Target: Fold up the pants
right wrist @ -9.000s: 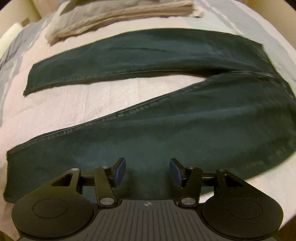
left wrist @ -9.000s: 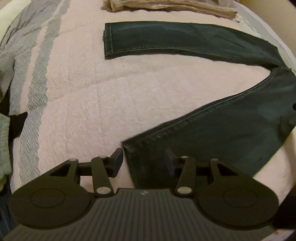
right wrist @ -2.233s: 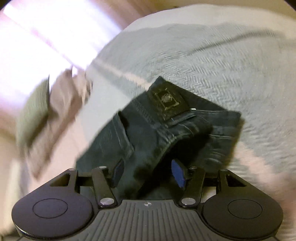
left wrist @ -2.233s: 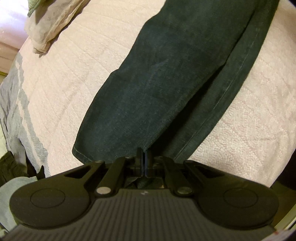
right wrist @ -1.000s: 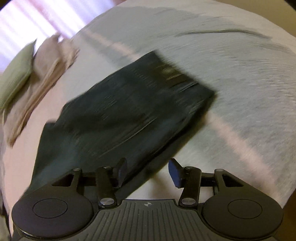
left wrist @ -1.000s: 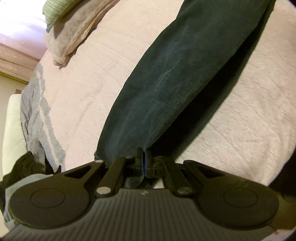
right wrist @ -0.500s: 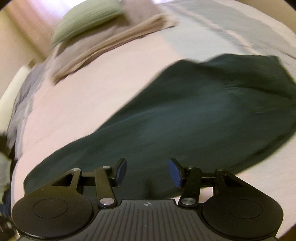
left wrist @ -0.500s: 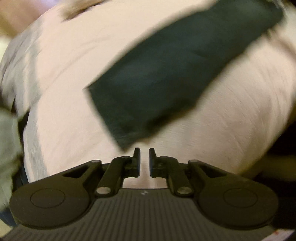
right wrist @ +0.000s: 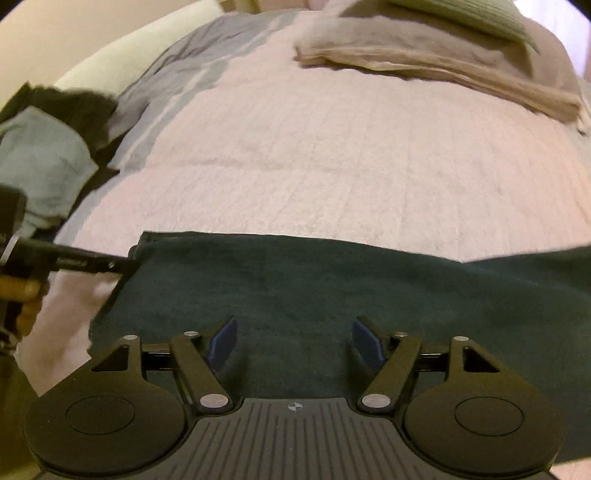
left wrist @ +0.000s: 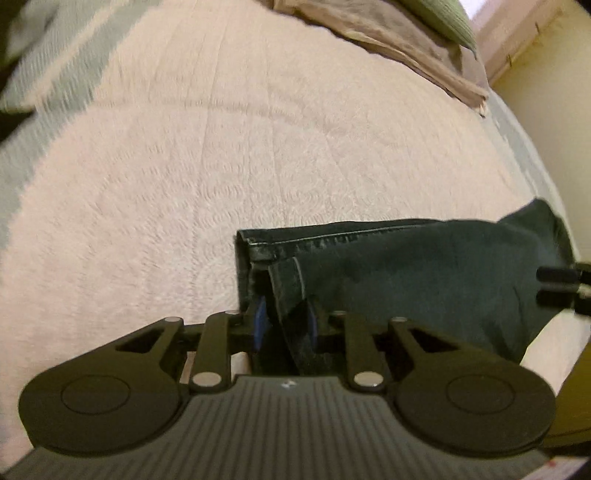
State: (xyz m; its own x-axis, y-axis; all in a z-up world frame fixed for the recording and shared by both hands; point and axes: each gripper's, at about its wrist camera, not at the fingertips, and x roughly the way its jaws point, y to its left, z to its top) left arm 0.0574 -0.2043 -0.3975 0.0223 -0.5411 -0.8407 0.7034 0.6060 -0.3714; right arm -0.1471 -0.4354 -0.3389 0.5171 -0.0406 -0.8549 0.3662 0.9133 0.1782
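Denim sits between the blue pads (left wrist: pixel 259 325) of the left gripper (left wrist: pixel 284 325): its jaws stand only partly apart, with a fold of the pants' hem edge between them, and whether they press on the cloth cannot be told. From the right wrist view the left gripper (right wrist: pixel 122 266) reaches in from the left and meets the pants (right wrist: pixel 332 291) at their left corner.

The right gripper (right wrist: pixel 293 341) hangs wide open over the middle of the pants, its pads (right wrist: pixel 221 341) apart and holding nothing; its tips also show at the right edge of the left wrist view (left wrist: pixel 554 286).

The pants (left wrist: pixel 424 273) lie as one long dark band across the near edge of the bed (right wrist: pixel 332 166), legs stacked, hem toward the left. Beyond them the pink quilt is bare up to a tan blanket (right wrist: pixel 443 62) and a green pillow (right wrist: pixel 469 14) at the far edge. A grey-blue and black heap of clothes (right wrist: pixel 44 158) sits past the bed's left edge.
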